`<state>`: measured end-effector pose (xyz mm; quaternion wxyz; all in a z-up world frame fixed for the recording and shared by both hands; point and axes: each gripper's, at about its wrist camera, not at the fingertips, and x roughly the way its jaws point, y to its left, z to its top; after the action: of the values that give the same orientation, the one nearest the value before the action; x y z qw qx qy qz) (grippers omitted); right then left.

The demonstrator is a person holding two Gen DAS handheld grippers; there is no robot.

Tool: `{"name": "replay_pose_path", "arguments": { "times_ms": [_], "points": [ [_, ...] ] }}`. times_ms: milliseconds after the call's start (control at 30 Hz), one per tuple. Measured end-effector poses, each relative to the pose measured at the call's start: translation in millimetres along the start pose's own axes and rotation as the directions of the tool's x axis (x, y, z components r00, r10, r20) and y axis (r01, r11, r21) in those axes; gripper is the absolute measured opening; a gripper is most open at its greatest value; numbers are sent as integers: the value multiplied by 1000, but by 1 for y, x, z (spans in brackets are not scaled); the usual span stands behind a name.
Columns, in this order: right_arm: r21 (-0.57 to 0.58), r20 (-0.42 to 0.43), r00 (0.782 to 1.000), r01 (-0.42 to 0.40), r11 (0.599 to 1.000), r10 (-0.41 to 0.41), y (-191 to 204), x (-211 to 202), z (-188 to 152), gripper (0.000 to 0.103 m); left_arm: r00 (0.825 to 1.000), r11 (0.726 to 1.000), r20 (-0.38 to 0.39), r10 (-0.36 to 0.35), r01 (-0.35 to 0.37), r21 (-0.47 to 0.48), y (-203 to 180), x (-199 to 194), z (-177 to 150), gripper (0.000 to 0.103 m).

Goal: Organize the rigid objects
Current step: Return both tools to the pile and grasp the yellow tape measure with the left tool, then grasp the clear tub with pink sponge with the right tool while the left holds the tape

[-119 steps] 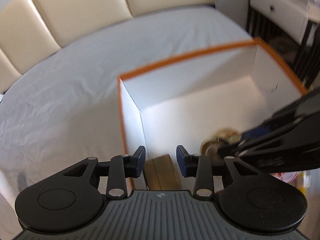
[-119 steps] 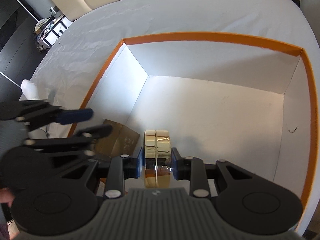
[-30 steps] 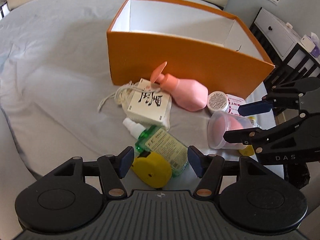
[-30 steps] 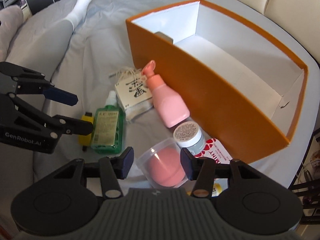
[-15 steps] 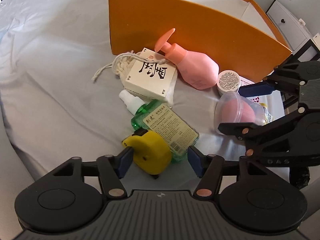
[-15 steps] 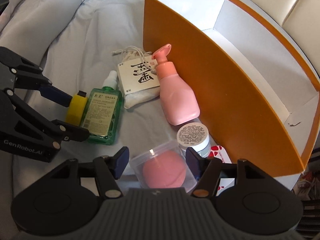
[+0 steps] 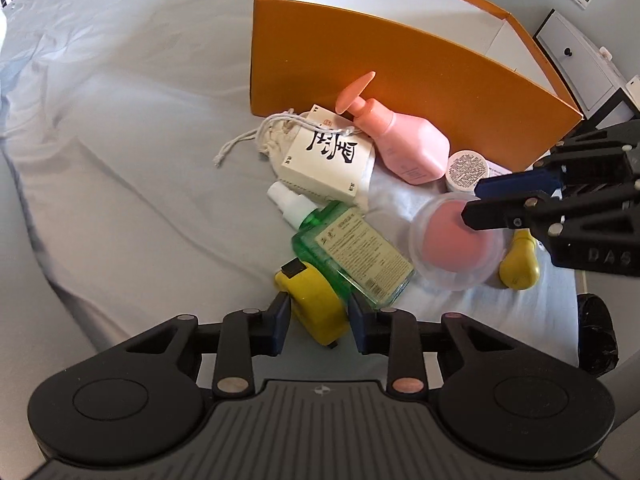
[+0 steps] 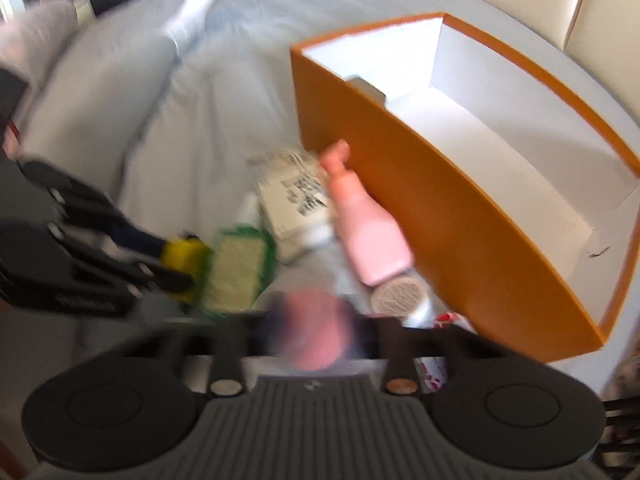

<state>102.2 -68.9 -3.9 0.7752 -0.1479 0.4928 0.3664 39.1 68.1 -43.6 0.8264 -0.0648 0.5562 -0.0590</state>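
An orange box [image 7: 400, 68] with a white inside stands on the grey bed; it also shows in the right wrist view [image 8: 460, 216]. In front of it lie a pink pump bottle [image 7: 400, 140], a cream box with black characters [image 7: 328, 156], a green bottle [image 7: 352, 252], a yellow tape measure [image 7: 316, 304], a small white jar [image 7: 466, 170] and a clear case with a pink sponge [image 7: 456, 244]. My left gripper [image 7: 318, 322] has its pads against the tape measure's sides. My right gripper [image 8: 308, 330] straddles the sponge case [image 8: 308, 332]; that view is blurred.
A small yellow bottle [image 7: 518, 260] lies right of the sponge case. A red-and-white packet [image 8: 444, 320] lies by the jar. A person's leg and white sock [image 8: 188, 12] rest on the bed at far left. A white dresser [image 7: 576, 52] stands beyond the box.
My left gripper has closed in around the yellow tape measure. My right gripper has come down over the sponge case and its jaws have narrowed on it. Four seconds ago both were over the box.
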Motion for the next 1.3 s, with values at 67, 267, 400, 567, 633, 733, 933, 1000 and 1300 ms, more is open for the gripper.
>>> {"name": "replay_pose_path", "arguments": {
  "times_ms": [67, 267, 400, 567, 633, 733, 933, 1000, 1300],
  "points": [
    [25, -29, 999, 19, 1000, -18, -2, 5, 0, 36, 1000, 1000, -2, -1, 1, -9, 1, 0, -1, 36],
    [16, -42, 998, 44, 999, -43, -2, 11, -5, 56, 1000, 998, -9, 28, -29, -60, 4, 12, -1, 37],
    [-90, -27, 997, 68, 994, -71, 11, 9, -10, 70, 998, 997, -10, 60, -60, -58, 6, 16, -1, 36],
    [-163, -49, 991, 117, 980, -127, 17, 20, -13, 70, 999, 998, 1, 44, -44, -53, 7, 14, -2, 31],
    [-154, -64, 989, 123, 980, -135, 13, 24, -12, 66, 999, 998, 9, 41, -40, -44, 6, 13, -2, 28],
    [-141, -73, 988, 126, 982, -138, 8, 26, -11, 64, 999, 999, 17, 35, -34, -36, 4, 11, -2, 27],
    [-133, -75, 987, 128, 983, -139, 8, 25, -13, 64, 999, 999, 37, 28, -27, -16, 1, 6, -2, 22],
    [-127, -60, 989, 126, 984, -135, 7, 19, -12, 64, 998, 1000, 55, 27, -26, -13, 0, 1, 0, 22],
    [-70, 87, 994, 72, 995, -65, 9, -31, 17, 64, 979, 1000, 205, 3, -1, -10, -2, -45, 22, 22]
  ]
}}
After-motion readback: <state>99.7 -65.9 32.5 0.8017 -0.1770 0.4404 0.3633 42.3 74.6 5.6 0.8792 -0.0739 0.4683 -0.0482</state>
